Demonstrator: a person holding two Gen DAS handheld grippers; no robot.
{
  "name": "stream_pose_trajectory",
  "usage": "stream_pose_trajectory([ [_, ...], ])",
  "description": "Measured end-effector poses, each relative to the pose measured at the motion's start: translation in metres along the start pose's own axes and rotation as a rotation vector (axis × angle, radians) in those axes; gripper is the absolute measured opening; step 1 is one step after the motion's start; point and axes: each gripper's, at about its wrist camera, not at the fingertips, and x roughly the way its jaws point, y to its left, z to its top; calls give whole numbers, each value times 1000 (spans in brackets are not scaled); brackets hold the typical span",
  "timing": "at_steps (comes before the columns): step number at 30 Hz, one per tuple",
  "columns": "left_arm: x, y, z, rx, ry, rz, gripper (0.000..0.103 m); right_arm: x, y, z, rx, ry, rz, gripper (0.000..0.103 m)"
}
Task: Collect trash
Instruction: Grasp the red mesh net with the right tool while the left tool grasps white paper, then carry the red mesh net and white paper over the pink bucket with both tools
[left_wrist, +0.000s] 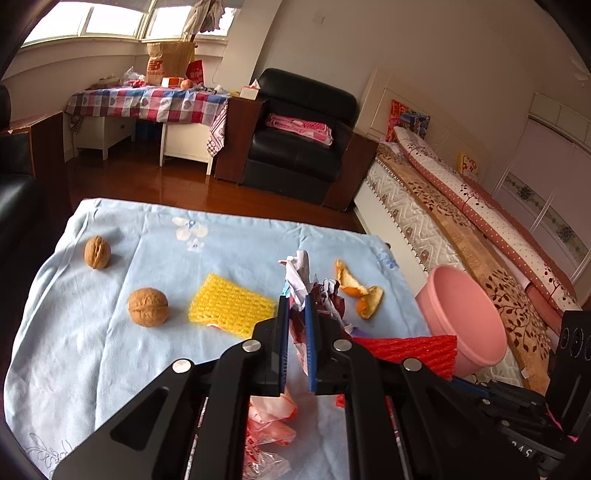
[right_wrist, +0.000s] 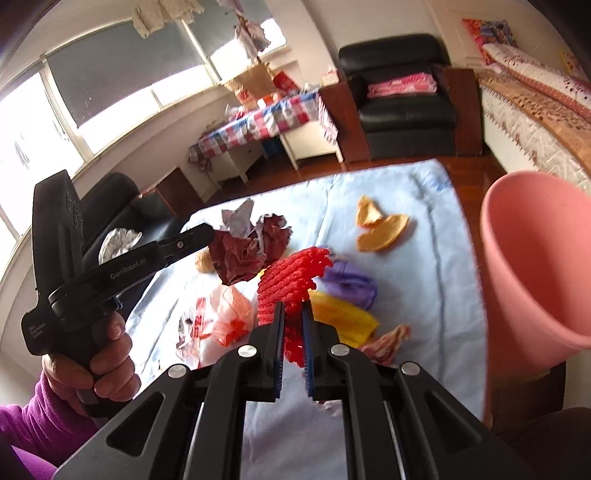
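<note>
Nearest the right wrist camera, the right gripper has its 2 jaws clamped together on a red foam net, which stands up from between them above a table covered in a light blue cloth. In the left wrist view, the left gripper is likewise clamped, on a wad of crumpled white and maroon paper held above the cloth.

A pink bin sits at the table's right edge, near the red net, its mouth tilted toward the table.

Other trash lies loose on the cloth: orange peel, a yellow foam net, a crumpled clear and red plastic wrapper, and purple paper. 2 walnuts sit well apart to the left.

Risks, as a judgement: the springy red net is pinched only near its lower end, so it could slip free on the way to the bin. The loose paper could shed pieces. Both grippers heading for 1 bin could collide or knock it off the table edge.
</note>
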Motion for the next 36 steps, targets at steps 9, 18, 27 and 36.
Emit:
stream_pose_trajectory([
  [9,-13,-39,10,72,-38,-59,7,-47,-26,8,67,-124,-73,8],
  [18,-9,-89,16,140,-42,-143,7,-90,-61,9,151,-233,-170,8],
  [27,9,-140,14,209,-13,-199,7,-125,-99,5,216,-304,-259,8],
  [36,30,-188,7,287,13,-248,7,-144,-140,0,291,-339,-333,8],
])
